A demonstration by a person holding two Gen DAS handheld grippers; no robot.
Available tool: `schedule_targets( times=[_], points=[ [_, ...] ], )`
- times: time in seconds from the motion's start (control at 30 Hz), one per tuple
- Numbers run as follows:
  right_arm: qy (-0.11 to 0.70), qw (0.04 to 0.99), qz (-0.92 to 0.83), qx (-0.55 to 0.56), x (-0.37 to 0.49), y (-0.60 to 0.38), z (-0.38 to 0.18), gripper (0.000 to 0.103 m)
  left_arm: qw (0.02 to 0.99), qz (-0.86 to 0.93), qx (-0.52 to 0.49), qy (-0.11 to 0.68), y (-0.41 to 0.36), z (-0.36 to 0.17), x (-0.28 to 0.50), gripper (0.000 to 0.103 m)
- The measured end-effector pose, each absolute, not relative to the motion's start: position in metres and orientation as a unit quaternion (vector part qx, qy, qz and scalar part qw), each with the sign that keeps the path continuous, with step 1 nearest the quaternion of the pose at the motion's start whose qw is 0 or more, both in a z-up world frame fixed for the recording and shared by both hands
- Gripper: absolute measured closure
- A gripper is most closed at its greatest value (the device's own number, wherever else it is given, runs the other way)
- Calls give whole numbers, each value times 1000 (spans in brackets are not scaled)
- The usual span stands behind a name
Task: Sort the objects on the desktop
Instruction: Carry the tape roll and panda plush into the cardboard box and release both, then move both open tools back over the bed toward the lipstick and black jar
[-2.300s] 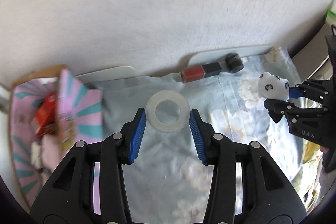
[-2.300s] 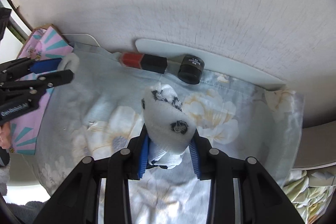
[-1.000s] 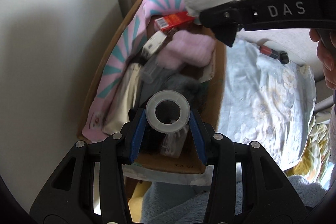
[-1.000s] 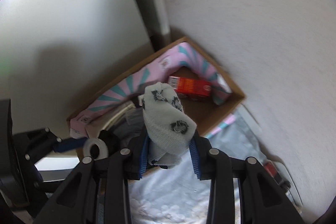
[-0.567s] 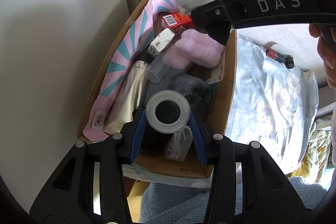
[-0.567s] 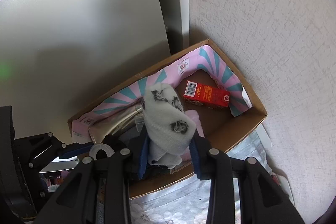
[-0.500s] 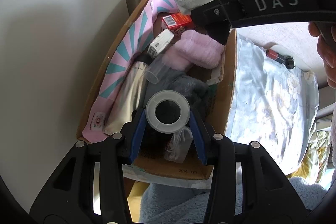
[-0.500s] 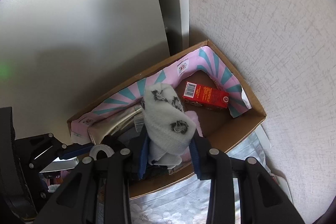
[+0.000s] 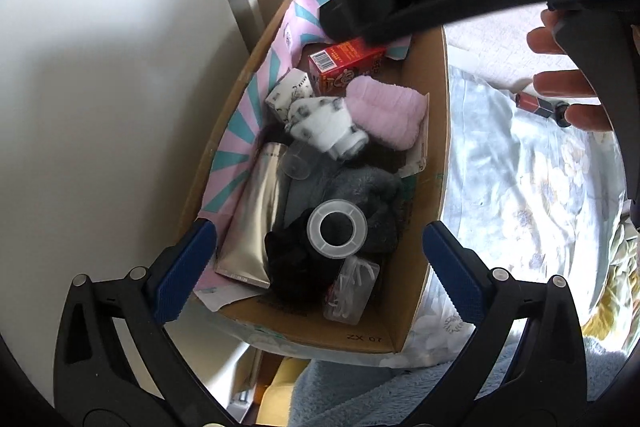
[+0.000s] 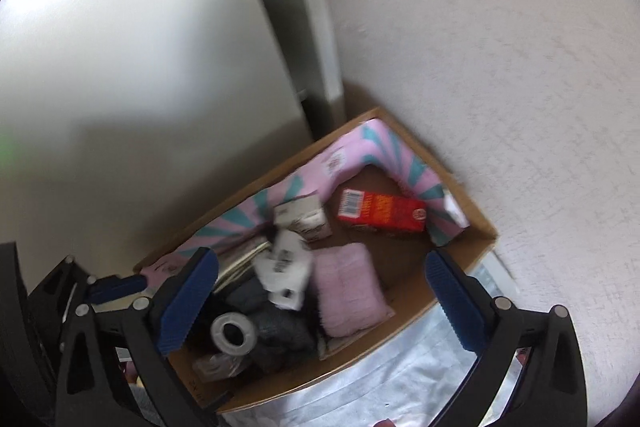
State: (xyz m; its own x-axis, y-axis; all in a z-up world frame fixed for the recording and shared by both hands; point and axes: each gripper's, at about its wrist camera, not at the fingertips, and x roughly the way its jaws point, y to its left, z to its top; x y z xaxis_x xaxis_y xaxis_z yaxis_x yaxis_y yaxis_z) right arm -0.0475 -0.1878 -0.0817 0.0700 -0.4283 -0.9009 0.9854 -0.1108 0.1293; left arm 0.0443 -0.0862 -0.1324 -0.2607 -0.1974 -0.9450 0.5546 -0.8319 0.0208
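Clear tape ring (image 9: 337, 234) and spotted white sock (image 9: 326, 125) (both dropped) now lie in the box (image 9: 434, 163). Left gripper (image 9: 320, 267) and right gripper (image 10: 326, 301) have just sprung wide apart, nothing between the fingers.

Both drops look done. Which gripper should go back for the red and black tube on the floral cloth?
Right, probably. The red and black tube lies beside the hand holding the right gripper; the left gripper hangs open over the box's near end.

walls: pale textured wallpaper (image 10: 500, 47) right, smooth white panel (image 10: 120, 47) left | corner: grey upright post (image 10: 296, 7) | bed: floral sheet (image 9: 528, 187), fluffy blue blanket (image 9: 360, 387) | light: soft daylight
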Motion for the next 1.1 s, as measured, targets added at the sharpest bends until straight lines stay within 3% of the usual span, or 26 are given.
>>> schedule_targets(
  times=[0.27,0.5,0.8,0.97,1.1],
  points=[
    [294,573,-629,434,-59,-174,-74,0,240,-778,549,188,-85,-129,50,0],
    [254,548,-668,434,-71,-140,-69,0,236,-786,546,166,-78,-119,37,0],
    [197,455,-748,441,-135,-45,-68,0,180,-809,544,129,-39,-112,-5,0],
    [98,430,-793,419,-172,27,-67,0,137,-816,551,112,-3,-116,-46,0],
    [109,378,-805,444,-195,68,-81,0,104,-821,552,102,26,-121,-82,0]
  ],
)
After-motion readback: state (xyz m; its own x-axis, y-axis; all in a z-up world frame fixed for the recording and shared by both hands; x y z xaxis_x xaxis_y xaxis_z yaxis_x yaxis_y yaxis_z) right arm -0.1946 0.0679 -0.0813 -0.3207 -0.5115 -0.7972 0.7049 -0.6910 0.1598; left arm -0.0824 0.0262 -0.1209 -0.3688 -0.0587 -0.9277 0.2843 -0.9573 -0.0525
